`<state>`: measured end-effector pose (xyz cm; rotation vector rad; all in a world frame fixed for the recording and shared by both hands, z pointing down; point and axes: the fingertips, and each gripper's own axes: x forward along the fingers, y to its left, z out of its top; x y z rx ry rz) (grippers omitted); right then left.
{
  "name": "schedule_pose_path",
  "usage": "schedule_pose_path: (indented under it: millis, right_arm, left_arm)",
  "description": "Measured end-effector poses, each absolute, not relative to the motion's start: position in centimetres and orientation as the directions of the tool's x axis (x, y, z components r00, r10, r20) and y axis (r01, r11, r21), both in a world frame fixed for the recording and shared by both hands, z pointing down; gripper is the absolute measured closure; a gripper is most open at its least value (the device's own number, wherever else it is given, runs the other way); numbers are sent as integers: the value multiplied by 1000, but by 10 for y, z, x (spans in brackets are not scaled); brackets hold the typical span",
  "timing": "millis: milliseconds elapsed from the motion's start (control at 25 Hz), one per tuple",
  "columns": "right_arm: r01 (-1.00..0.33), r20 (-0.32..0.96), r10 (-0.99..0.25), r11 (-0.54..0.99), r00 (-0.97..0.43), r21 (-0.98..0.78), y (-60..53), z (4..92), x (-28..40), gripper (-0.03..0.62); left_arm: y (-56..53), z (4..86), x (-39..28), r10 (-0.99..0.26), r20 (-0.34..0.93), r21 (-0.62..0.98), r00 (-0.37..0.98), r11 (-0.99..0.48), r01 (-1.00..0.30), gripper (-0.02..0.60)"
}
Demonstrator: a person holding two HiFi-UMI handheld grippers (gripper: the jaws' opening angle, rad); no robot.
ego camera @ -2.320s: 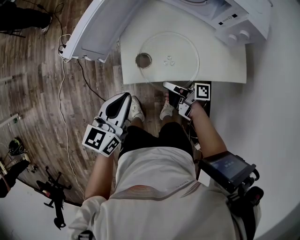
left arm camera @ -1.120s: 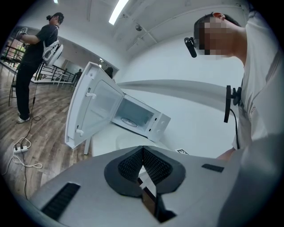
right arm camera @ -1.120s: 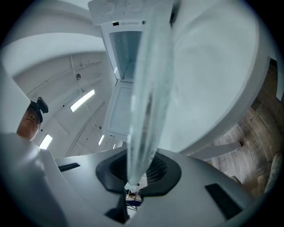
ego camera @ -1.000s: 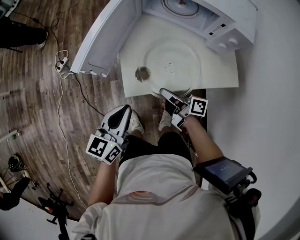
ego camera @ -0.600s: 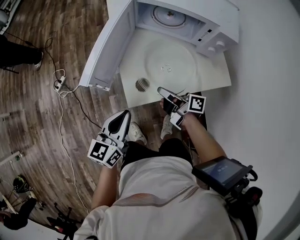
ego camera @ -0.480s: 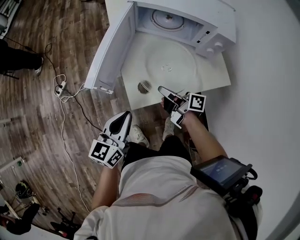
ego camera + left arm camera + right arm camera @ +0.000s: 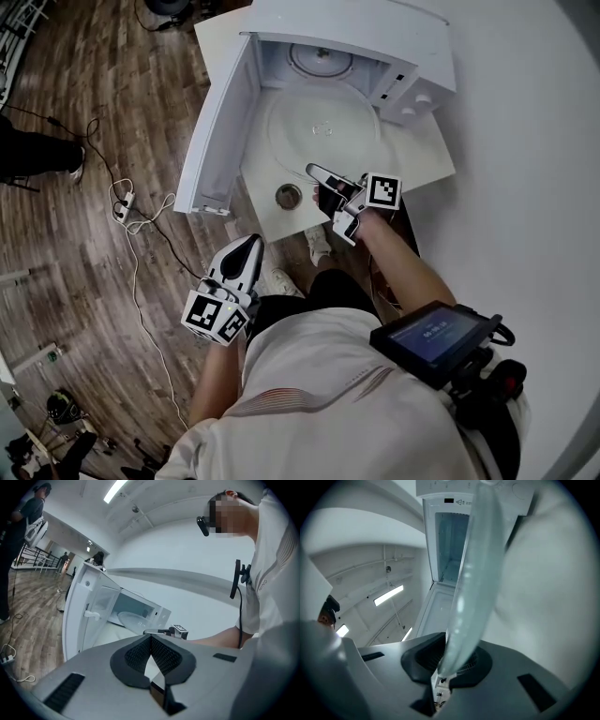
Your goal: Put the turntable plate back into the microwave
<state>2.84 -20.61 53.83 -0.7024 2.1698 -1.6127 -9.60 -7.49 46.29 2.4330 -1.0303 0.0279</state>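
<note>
Microwave (image 7: 375,42) at back of table (image 7: 427,155), its door (image 7: 220,122) swung open to the left; turntable plate (image 7: 323,127) before the cavity, above the tabletop, near rim between the jaws of right gripper (image 7: 317,175); small round object (image 7: 288,196) on table, just left of that gripper; left gripper (image 7: 249,246) off the table, over floor (image 7: 84,112); power strip (image 7: 125,202) on floor, further left.

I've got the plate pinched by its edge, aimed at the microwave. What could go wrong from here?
1. The right tool grips the glass plate only at its near rim, so the unsupported far side could sag or slip free.
2. The plate looks almost as wide as the opening of the microwave; its edge may clip the frame or the open door.
</note>
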Motion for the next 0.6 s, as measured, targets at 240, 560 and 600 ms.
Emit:
schedule_pose_path:
  millis: [240,560,600]
  right_arm:
    - [-193,40,-567,211,-823,-958,-254,545,36,559]
    - [-182,60,-597,145,-800,-973,-315,555,38,556]
    - [-175,56,-604,140,-795,-975,-320,551,36,554]
  left_arm:
    - [-102,462,-82,-686,204,439,698,-573,-692,572]
    - [-131,464,-79,-727,206,444,655,-527,-725,572]
    - [-130,462,-82,-732,207,446,649,-520,-728,572]
